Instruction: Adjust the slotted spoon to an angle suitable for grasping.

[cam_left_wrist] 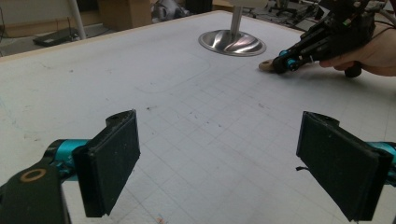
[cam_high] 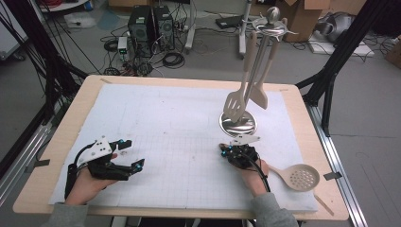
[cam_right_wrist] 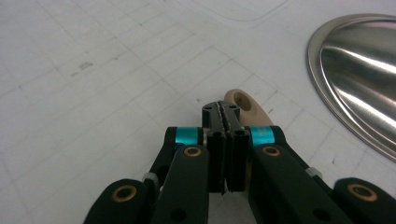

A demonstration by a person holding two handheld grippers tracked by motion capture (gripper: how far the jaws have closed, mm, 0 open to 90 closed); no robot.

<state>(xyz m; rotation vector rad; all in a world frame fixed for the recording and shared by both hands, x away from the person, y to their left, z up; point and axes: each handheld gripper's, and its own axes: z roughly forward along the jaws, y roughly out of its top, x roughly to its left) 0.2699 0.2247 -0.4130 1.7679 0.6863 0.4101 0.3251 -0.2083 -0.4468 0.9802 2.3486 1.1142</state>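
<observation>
Near the stand base (cam_high: 238, 124) | right gripper (cam_high: 226, 150) jaws clamped on skimmer handle (cam_right_wrist: 243, 103) | left gripper (cam_high: 137, 153) jaws wide, empty | next: lift handle toward stand hook.

three beige utensils: slotted turner (cam_high: 235, 102), spatula (cam_high: 259, 97), skimmer (cam_high: 298, 177); one rack (cam_high: 259, 56)

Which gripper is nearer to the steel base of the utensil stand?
The right gripper: it sits just in front of the steel base. The left gripper rests far off at the table's left side.
</observation>
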